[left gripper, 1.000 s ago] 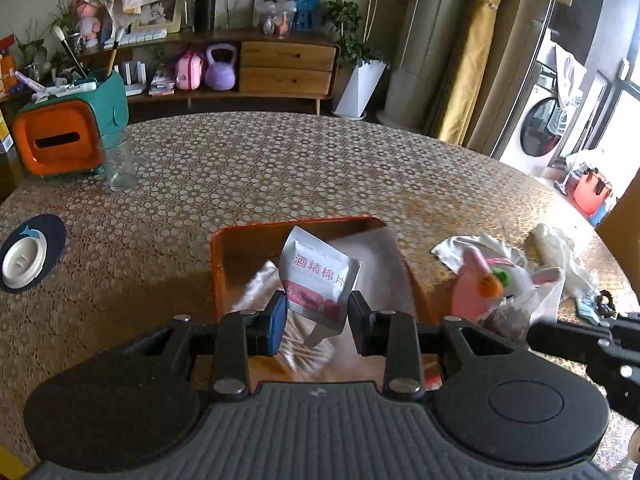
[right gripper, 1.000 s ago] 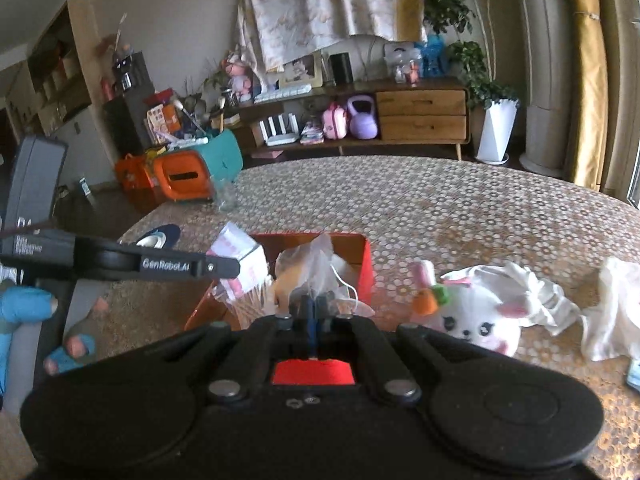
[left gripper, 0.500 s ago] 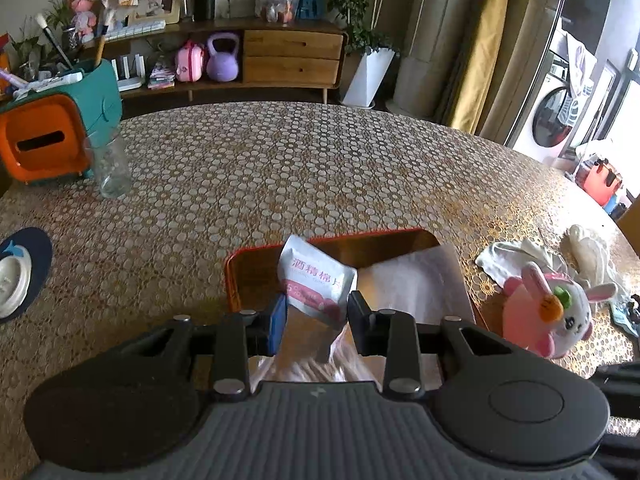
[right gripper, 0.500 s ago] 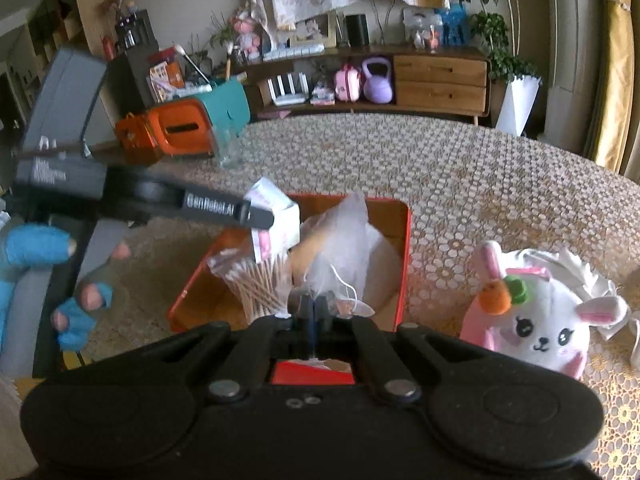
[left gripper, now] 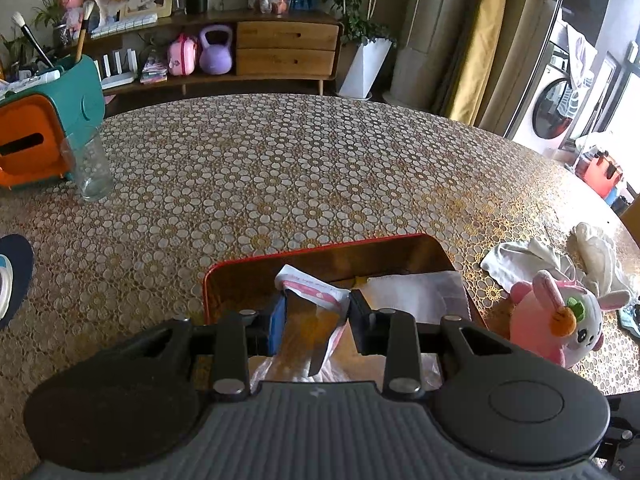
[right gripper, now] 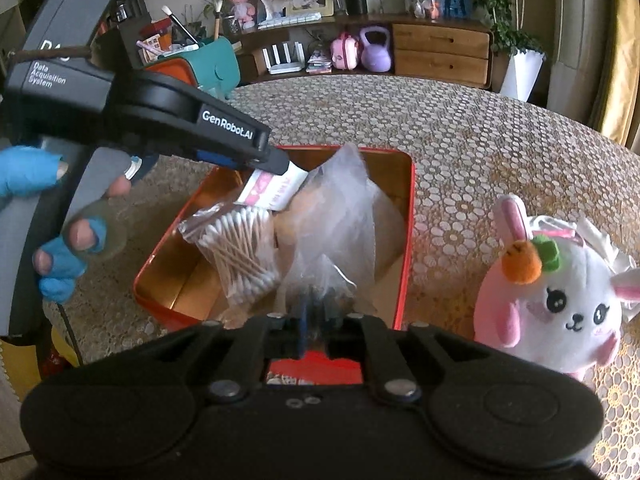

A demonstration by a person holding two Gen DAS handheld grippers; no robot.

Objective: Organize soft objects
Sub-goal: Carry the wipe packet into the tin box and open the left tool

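left claw (left gripper: 316, 320) pinches a light, floppy packet (left gripper: 310, 286) by one edge over the red tin (right gripper: 404, 240); right claw (right gripper: 316, 316) clamped on crinkly plastic bag (right gripper: 340, 220), slippery.

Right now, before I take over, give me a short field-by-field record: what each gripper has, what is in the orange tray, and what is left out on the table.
left gripper: shut on the pink-and-white sachet, held over the tray
right gripper: shut on the clear plastic bag, which stands up out of the tray
orange tray: holds a bag of cotton swabs and the clear plastic bag's lower part
outside tray: bunny plush to its right, white cloth behind the plush
table: also a drinking glass at far left
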